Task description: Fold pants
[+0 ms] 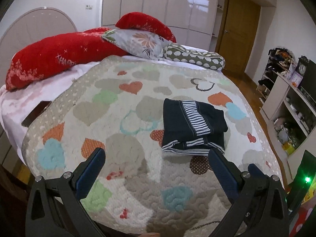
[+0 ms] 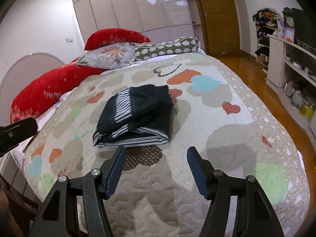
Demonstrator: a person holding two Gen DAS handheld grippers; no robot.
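2 handheld grippers, 1 folded garment, 1 bed. Item: pants (image 2: pixel 132 116), dark navy with striped bands, lying as a compact stacked bundle on the heart-patterned quilt (image 2: pixel 227 138), toward the middle of the bed, layers squared with the striped edge facing near; by the look of it the folding is finished or nearly so. Item: left gripper (image 1: pixel 157 155), jaws spread as wide as they go, nothing between them, hovering over the quilt just near and left of the bundle, its right finger tip close to the bundle's near edge; whether it touches I cannot tell. Item: right gripper (image 2: pixel 157 152), jaws partly open, empty, poised just near of the bundle and apart from it, likely clear so the stack stays undisturbed. Item: red pillows (image 2: pixel 49 94), floral pillow (image 2: pixel 110 55) and spotted bolster (image 2: pixel 167 48), heaped at the far end, well apart from the work. Item: shelving (image 2: pixel 292 63), far right.
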